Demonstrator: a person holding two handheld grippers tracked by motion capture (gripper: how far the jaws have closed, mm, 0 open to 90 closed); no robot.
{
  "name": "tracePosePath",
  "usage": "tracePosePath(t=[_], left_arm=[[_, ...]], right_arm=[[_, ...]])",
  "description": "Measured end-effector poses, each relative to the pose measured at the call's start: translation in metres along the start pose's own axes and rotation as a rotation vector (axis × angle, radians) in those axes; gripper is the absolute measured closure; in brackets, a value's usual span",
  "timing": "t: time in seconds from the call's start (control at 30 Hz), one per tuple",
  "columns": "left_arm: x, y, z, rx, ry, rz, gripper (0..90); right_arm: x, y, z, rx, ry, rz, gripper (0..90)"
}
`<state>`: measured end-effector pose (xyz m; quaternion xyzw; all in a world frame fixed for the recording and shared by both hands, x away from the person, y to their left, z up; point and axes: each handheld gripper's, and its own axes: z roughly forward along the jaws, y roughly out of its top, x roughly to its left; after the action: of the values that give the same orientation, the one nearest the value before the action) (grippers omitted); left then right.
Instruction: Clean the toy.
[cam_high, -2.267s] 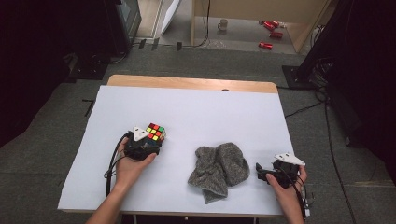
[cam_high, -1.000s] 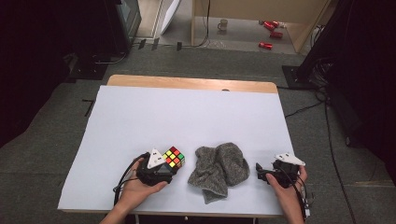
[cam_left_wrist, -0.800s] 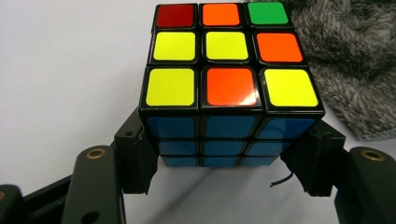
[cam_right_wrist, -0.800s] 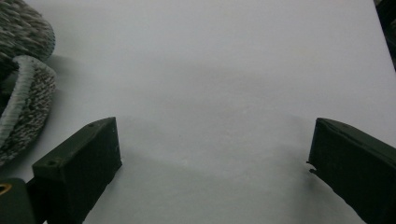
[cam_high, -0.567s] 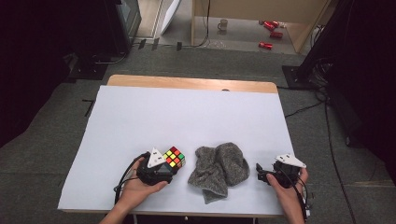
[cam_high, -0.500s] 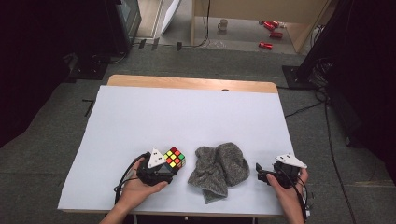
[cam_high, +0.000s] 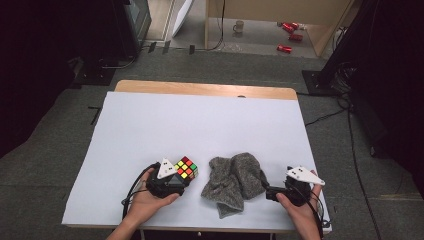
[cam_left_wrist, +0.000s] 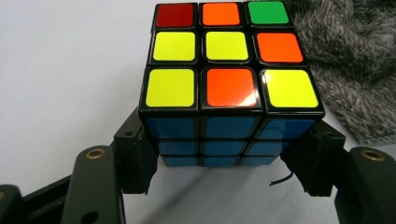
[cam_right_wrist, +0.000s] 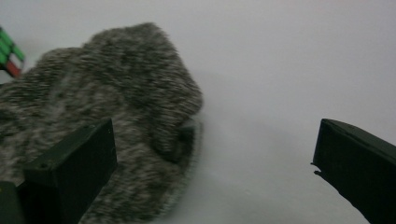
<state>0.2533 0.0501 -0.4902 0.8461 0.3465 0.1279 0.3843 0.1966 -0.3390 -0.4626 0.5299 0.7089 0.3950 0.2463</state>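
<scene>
The black-framed puzzle cube with coloured square stickers (cam_left_wrist: 229, 84) sits clamped between the two black fingers (cam_left_wrist: 135, 158) of my left gripper (cam_high: 172, 182), the pads pressing on its blue side faces from either flank; its top face shows yellow, orange, red and green squares. In the high view the cube (cam_high: 185, 167) lies near the front edge of the white counter (cam_high: 200, 120), left of centre, with my left hand (cam_high: 147, 197) wrapped around the gripper body behind it and the grey three-cornered plate (cam_high: 165, 169) tilted on top. Just to the cube's right, close but apart from it, lies a crumpled grey fuzzy knitted cloth (cam_high: 232, 182), bunched into a loose heap with one end trailing toward the front edge. On the far side of that cloth is my right gripper (cam_high: 272, 193), held in my right hand (cam_high: 300, 212) near the counter's front right corner, its fingers (cam_right_wrist: 74, 172) standing wide apart with nothing between them, pointing toward the cloth (cam_right_wrist: 107, 107), whose nearest fold is just ahead of the left finger; that view is blurred. A slim black cable (cam_high: 131, 192) loops from the left gripper across the counter. Beyond the counter's wooden far edge (cam_high: 205, 90), red cans (cam_high: 287, 35) and a mug (cam_high: 239, 26) lie on the floor.
</scene>
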Motion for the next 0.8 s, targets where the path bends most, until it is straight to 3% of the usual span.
tracePosePath(t=[0.13,0.33,0.5,0.8], left_arm=[[0.000,0.000,-0.001,0.001,-0.001,-0.003,34.3],[-0.001,0.001,0.001,0.000,0.001,-0.023,25.3],[-0.004,0.003,0.001,-0.017,0.023,-0.014,29.7],[-0.005,0.003,0.002,-0.019,0.041,-0.011,33.8]], right_arm=[[0.016,0.004,0.000,-0.014,0.044,-0.037,0.0],[0.041,0.005,0.000,-0.022,0.094,-0.098,0.0],[0.062,0.002,0.004,-0.010,0.135,-0.156,0.0],[0.092,-0.010,0.029,0.067,0.136,-0.258,0.0]])
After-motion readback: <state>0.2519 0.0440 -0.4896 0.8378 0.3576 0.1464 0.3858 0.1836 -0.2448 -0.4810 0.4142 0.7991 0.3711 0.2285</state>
